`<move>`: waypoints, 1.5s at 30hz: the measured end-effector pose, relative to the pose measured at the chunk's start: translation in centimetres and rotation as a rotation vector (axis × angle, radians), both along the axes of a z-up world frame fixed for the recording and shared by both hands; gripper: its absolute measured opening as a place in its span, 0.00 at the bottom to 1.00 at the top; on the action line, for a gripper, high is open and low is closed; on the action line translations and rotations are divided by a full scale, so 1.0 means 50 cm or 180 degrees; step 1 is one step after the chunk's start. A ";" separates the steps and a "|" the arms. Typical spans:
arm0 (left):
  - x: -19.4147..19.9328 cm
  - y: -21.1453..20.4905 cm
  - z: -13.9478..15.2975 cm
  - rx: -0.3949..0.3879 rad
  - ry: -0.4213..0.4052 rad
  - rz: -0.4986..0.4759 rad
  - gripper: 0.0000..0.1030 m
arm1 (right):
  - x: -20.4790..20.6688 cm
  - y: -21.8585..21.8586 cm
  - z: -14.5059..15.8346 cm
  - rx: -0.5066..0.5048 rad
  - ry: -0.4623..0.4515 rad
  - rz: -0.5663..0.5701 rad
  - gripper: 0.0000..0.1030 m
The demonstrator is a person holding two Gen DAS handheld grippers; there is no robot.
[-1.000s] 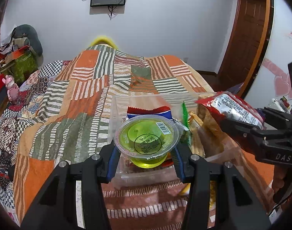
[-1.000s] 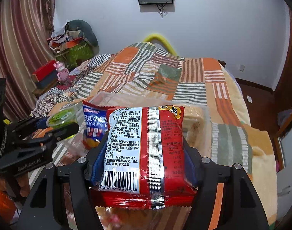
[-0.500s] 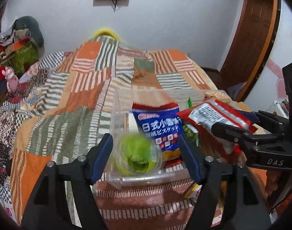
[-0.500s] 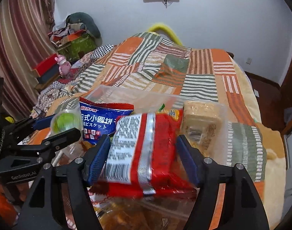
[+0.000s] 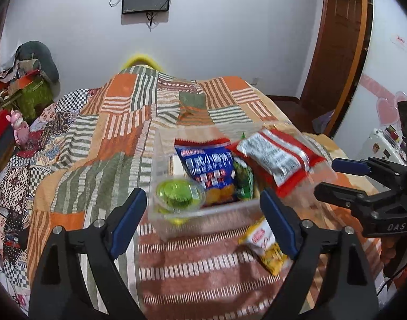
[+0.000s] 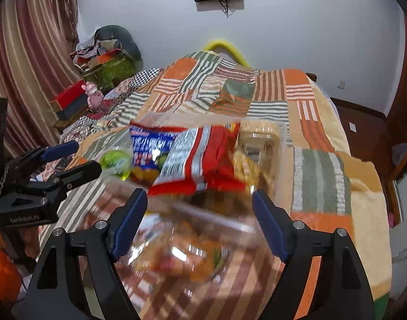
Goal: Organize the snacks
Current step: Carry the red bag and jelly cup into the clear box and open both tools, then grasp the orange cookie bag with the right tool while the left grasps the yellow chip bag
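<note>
- Now the left gripper point(image 5: 203, 213) is standing wide, jaws having just been opening, nothing pressed between them; the green jelly cup point(image 5: 180, 194) is sitting in the clear bin's point(image 5: 203, 213) near corner.
- The right gripper point(image 6: 199, 213) is likewise gaping, just opening, empty; the red packet point(image 6: 200, 157) is lying atop the bin's snacks, beside the blue biscuit bag point(image 6: 147, 149).

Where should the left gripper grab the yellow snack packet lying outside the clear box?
Probably across the short width of the yellow snack packet, at mid-length, coming from above. It lies flat on the quilt just in front of the clear box, long axis slanting away from the box, so both long edges look free. The left gripper is open and empty.
</note>
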State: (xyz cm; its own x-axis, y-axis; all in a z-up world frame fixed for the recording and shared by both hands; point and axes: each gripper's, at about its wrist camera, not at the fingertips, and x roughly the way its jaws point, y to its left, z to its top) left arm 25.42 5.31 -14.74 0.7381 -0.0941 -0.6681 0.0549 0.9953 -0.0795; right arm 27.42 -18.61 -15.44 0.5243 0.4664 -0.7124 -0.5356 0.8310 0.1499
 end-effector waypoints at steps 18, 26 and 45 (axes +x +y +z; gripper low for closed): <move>-0.067 -0.005 -0.104 -0.0136 0.0502 -0.0063 0.86 | -0.047 0.037 -0.111 -0.0270 0.0324 0.0086 0.83; -0.042 -0.058 -0.127 -0.0180 0.0565 -0.0270 0.86 | -0.018 0.034 -0.116 -0.0241 0.0347 -0.0012 0.76; 0.039 -0.157 -0.175 -0.0295 0.0686 -0.0487 0.48 | -0.067 -0.069 -0.092 -0.0166 0.0241 -0.0137 0.43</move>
State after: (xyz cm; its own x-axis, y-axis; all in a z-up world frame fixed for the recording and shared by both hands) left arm 27.36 -2.52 -23.48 0.5524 -0.2615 -0.7915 0.1760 0.9647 -0.1959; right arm 24.09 -22.07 -20.03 0.4867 0.4059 -0.7735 -0.4880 0.8608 0.1446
